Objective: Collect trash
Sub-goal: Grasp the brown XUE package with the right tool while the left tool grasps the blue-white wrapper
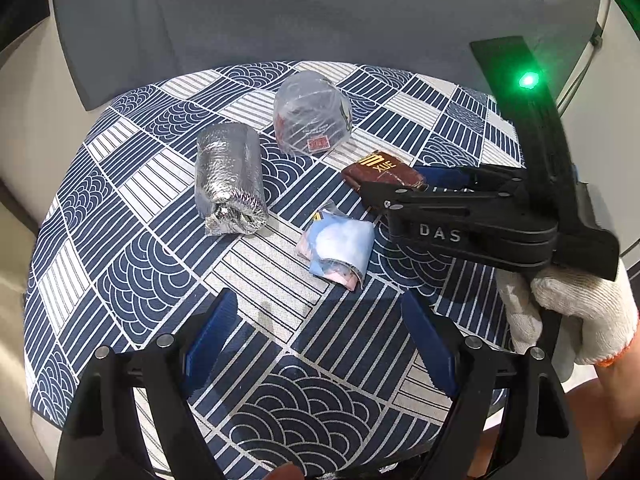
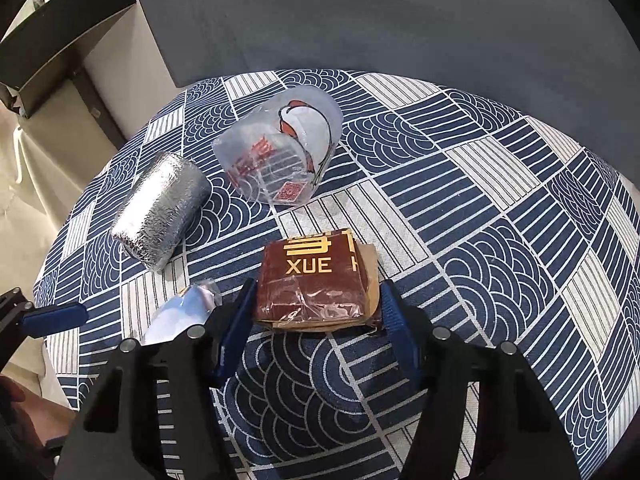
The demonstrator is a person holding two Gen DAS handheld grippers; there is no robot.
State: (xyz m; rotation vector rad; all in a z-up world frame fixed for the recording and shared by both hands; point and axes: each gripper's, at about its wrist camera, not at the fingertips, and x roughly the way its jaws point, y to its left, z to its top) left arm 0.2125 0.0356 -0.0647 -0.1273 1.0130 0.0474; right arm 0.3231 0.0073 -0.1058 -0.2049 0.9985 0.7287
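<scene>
1. The brown wrapper (image 2: 316, 280), a folded packet printed "XUE" in gold letters, lies on the patterned tablecloth (image 2: 480, 208) of a round table.
2. The right gripper (image 2: 316, 312) has its two blue pads on both sides of the near end of the brown wrapper. The pads stand just beside its edges; I cannot tell if they already press on it.
3. In the left wrist view, a hand in a white glove (image 1: 568, 312) holds this right gripper.
4. The pale blue wrapper (image 1: 338, 246), crumpled, lies just beside the brown wrapper, toward the left gripper.
5. The clear plastic cup (image 2: 280, 152), on its side and with red print, lies beyond the brown wrapper, near it.
6. The silver foil roll (image 2: 160, 208) lies left of the brown wrapper and next to the cup, apart from both.
7. The left gripper (image 1: 320, 344) is released; its jaws stand wide over bare cloth, near the pale blue wrapper, with nothing between them.
</scene>
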